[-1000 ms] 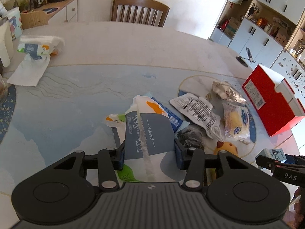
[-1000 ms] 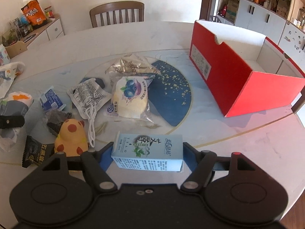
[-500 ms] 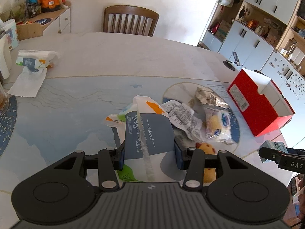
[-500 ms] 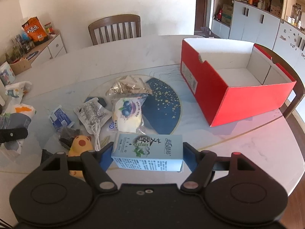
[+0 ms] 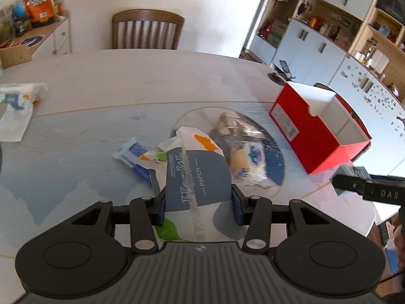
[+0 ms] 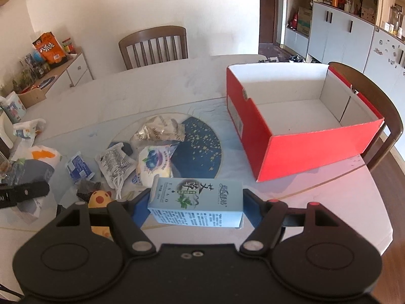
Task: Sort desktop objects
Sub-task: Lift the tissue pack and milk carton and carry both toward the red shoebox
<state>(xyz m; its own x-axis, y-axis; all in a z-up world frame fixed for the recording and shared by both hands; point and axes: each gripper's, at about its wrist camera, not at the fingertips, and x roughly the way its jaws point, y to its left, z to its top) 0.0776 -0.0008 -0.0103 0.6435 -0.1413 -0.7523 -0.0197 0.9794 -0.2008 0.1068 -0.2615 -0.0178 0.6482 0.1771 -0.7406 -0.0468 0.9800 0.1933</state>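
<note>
Soft grey-and-white plastic pack of paper tissues (image 5: 197,177), clamped between the blue pads of the left gripper (image 5: 198,202) and held clear above the pale marbled tabletop (image 5: 126,76). Pale blue rectangular carton with a green leaf print (image 6: 196,202), pinched lengthwise across the right gripper (image 6: 196,206), likewise off the tabletop. Ahead of the right gripper and to its right, open red cardboard box with a white interior (image 6: 303,116), standing on the tabletop. Ahead and to its left, loose clutter: blueberry-printed bun in clear wrap (image 6: 154,164), crumpled gold foil packet (image 6: 157,131), small blue-and-white sachet (image 6: 77,168), yellow toy with red spots (image 6: 100,198). Beyond, brown wooden slatted chair (image 6: 154,45).
</note>
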